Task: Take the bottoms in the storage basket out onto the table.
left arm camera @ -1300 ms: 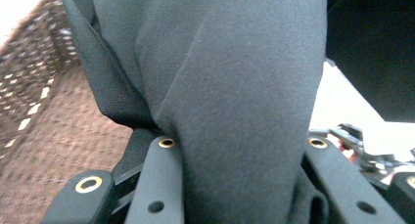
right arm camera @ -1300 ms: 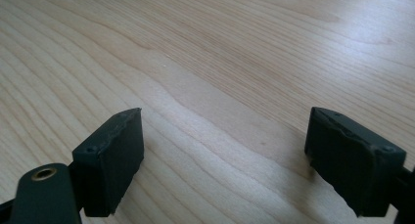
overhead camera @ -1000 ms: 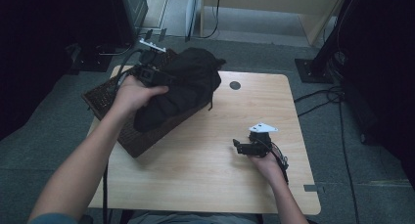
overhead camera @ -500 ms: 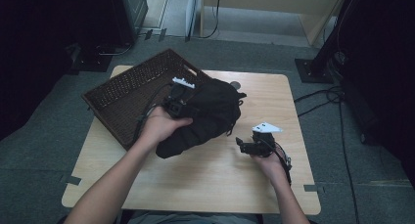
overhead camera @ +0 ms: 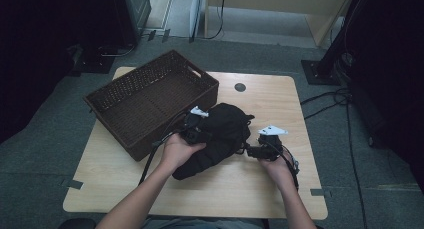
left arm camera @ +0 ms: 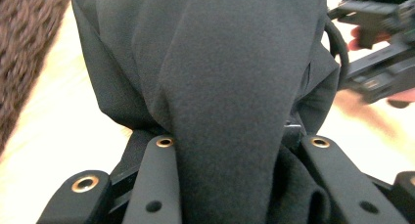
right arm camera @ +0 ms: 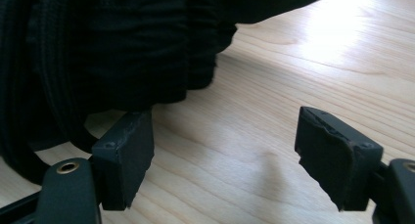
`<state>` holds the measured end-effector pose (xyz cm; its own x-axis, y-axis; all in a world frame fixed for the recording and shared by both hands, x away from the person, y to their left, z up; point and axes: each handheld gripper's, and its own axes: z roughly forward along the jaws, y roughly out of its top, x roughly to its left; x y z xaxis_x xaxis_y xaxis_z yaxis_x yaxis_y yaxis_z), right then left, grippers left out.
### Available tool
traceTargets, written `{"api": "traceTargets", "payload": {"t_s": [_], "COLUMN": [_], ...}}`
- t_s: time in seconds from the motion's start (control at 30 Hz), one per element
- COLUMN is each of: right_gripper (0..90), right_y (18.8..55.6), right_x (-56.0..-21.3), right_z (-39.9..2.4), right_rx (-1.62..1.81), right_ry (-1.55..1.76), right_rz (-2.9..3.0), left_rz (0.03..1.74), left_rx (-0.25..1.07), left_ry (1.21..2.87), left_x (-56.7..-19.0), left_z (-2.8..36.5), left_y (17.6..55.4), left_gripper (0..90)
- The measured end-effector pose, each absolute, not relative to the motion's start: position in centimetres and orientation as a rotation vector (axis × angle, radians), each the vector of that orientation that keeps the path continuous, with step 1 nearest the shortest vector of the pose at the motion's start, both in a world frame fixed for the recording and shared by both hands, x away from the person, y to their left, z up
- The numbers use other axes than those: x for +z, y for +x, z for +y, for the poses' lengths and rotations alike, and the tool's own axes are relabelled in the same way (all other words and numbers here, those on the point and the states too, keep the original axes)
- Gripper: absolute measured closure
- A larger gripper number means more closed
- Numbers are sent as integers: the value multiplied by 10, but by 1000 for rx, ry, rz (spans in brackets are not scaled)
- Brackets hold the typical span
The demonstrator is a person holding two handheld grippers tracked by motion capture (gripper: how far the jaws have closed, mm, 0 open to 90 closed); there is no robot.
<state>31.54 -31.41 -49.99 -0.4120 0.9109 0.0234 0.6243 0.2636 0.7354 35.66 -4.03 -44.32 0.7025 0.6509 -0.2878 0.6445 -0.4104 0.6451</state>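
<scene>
Item 1: crumpled black fabric garment (overhead camera: 220, 139). It lies in a heap on the light wooden surface (overhead camera: 280, 189), just beside the near right corner of the dark brown woven wicker basket (overhead camera: 150, 101), and outside it. Part of the bundle looks to rest on the wood.

Item 2: my left tool (overhead camera: 196, 129). It is clamped on a thick fold of the garment; in the left gripper view (left arm camera: 230, 150) the cloth fills the gap between both jaws and bulges over them.

Item 3: my right tool (overhead camera: 255, 150). It sits low at the right edge of the garment, jaws standing apart with bare wood between them in the right gripper view (right arm camera: 222, 165). They have just been narrowing, with no cloth caught; one pad (right arm camera: 128, 150) sits under the garment's hem, the other well clear.

Risks, as I judge them:
- The right tool may close on air or pinch a thin edge, since the cloth lies to one side of the gap; that corner would slip free on lifting.
- The left grip holds several bunched layers; pulling may drag the whole heap instead of spreading it.
- The cable trailing from the left tool (overhead camera: 152, 159) runs beside the basket and could snag its corner.
</scene>
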Motion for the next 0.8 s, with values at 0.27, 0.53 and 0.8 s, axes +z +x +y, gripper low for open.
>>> {"api": "traceTargets", "payload": {"t_s": [0.27,0.53,0.8], "right_gripper": [339,470,529], "right_y": [309,301,294], "right_x": [-492,-479,-463], "right_z": [-318,-312,-290], "right_rx": [1078,1118,1196], "right_ry": [1422,1385,1375], "right_rz": [2084,2089,2105], "left_rz": [1013,985,941], "left_rx": [-17,-12,-6], "left_ry": [2136,2138,2170], "left_x": [-477,-491,-494], "left_z": [-42,-51,-51], "left_y": [356,349,347], "left_gripper": [647,610,443]}}
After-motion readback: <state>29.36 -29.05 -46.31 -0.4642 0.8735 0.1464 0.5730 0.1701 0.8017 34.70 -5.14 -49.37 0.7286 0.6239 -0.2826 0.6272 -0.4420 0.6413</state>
